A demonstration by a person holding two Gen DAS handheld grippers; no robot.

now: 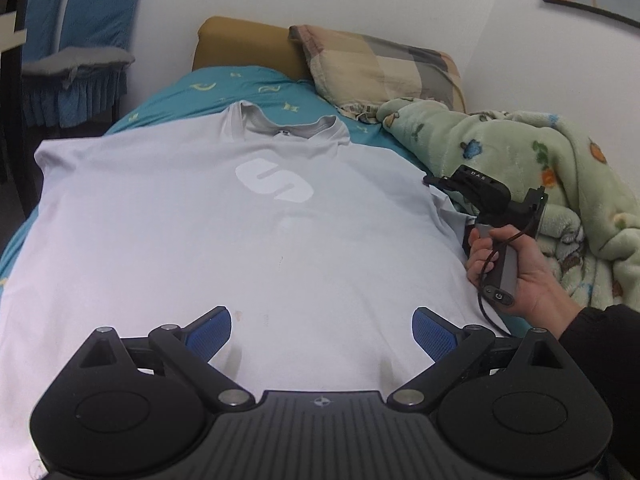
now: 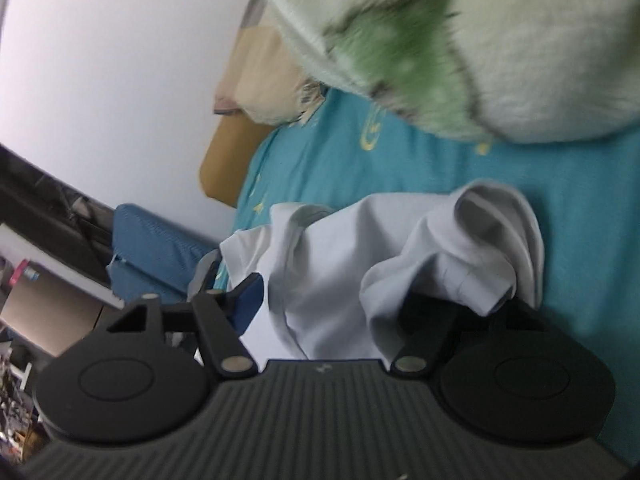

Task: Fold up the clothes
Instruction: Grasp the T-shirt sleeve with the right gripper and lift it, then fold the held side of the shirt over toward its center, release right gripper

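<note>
**A:** Start with the bed (image 1: pixel 256 80): teal sheet, and the white T-shirt (image 1: pixel 224 232) lies face up across most of it, collar toward the plaid pillow (image 1: pixel 380 68), logo showing. It looks fairly flat from here.

**B:** The green fleece blanket (image 1: pixel 520 160) is heaped right against the shirt's right edge. That side is tight. The left side has bare sheet and open air past the mattress.

**A:** So any fold should travel leftward or toward the middle, I'd say, away from that heap.

**B:** The right sleeve (image 2: pixel 472 248) is bunched up just in front of the right gripper (image 2: pixel 344 304). One blue pad shows, the other finger is buried under cloth, so I cannot tell whether it pinches anything.

**A:** I'd want it to catch the sleeve edge only, one layer, and keep low so it doesn't drag the blanket along.

**B:** The left gripper (image 1: pixel 322 334) hovers above the lower hem, jaws spread wide, nothing between them.

**A:** Good place to pin the body while the sleeve comes over, I reckon.

**B:** The person's hand (image 1: pixel 516 276) on the right handle sits close to the blanket too.
</note>
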